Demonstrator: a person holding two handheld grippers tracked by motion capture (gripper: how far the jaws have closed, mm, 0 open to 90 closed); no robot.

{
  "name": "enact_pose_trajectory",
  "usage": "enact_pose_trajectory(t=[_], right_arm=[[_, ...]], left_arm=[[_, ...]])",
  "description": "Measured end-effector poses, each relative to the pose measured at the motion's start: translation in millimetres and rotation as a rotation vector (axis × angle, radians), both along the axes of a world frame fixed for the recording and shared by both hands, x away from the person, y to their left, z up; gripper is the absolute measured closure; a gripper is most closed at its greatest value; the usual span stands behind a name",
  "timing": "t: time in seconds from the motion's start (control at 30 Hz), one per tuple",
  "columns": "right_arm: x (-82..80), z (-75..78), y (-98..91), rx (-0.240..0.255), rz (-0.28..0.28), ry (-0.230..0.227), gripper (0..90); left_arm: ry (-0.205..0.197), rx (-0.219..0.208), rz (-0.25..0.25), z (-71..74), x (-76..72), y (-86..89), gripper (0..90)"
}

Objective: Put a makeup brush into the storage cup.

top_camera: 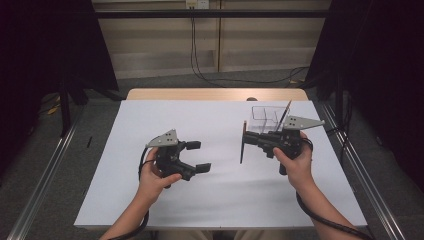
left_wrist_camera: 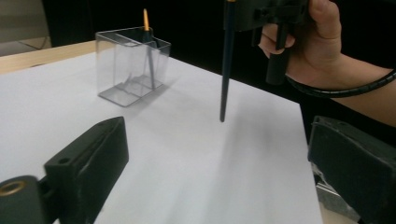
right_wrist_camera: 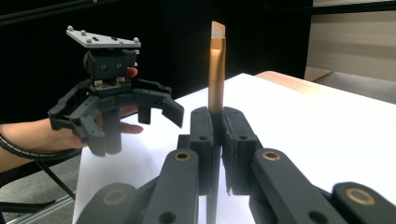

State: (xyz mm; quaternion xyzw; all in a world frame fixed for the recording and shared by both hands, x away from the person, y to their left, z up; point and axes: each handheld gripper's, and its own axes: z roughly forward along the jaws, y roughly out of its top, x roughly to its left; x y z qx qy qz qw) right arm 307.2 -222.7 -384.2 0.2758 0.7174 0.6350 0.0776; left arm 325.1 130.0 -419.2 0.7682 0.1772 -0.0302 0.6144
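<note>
My right gripper (top_camera: 247,140) is shut on a flat paintbrush (top_camera: 242,152) with a dark handle. It holds the brush upright over the white sheet, handle tip down and just above it. In the right gripper view the copper ferrule and pale bristles of the paintbrush (right_wrist_camera: 216,70) rise from between the closed jaws of the right gripper (right_wrist_camera: 217,122). My left gripper (top_camera: 199,156) is open at centre-left with nothing between its jaws, pointing towards the brush (left_wrist_camera: 226,70). Seen from the right gripper, the left gripper (right_wrist_camera: 135,121) stands spread wide.
A clear plastic holder (top_camera: 265,119) with compartments stands at the back right of the white sheet (top_camera: 150,200), with a second thin brush (left_wrist_camera: 146,21) leaning in it. Metal rails (top_camera: 45,185) run along both sides of the table. Cables lie on the floor behind.
</note>
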Motion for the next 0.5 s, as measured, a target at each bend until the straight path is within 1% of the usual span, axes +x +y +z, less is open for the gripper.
enact_pose_trajectory(t=[0.13,0.23,0.33,0.4,0.47,0.5], right_arm=[[0.2,-1.0,-3.3,-0.005,-0.010,0.001,83.4],[0.4,-1.3,-5.9,-0.009,-0.018,0.000,83.4],[0.4,-0.7,-8.7,-0.010,-0.024,-0.004,83.4],[0.7,-0.2,-10.0,-0.014,-0.029,-0.008,83.4],[1.0,0.3,-11.2,-0.016,-0.031,-0.010,83.4],[1.1,0.5,-11.8,-0.018,-0.033,-0.010,83.4]], left_arm=[[-0.018,-0.001,0.026,0.8,-1.2,12.3,1.5],[-0.031,0.024,0.063,0.8,-1.6,23.2,1.1],[-0.041,0.026,0.095,0.8,-2.5,34.5,1.1],[-0.050,0.030,0.097,1.6,-3.4,40.5,1.1],[-0.067,0.034,0.103,2.6,-5.2,45.1,1.0],[-0.068,0.031,0.096,2.8,-5.5,47.0,1.0]])
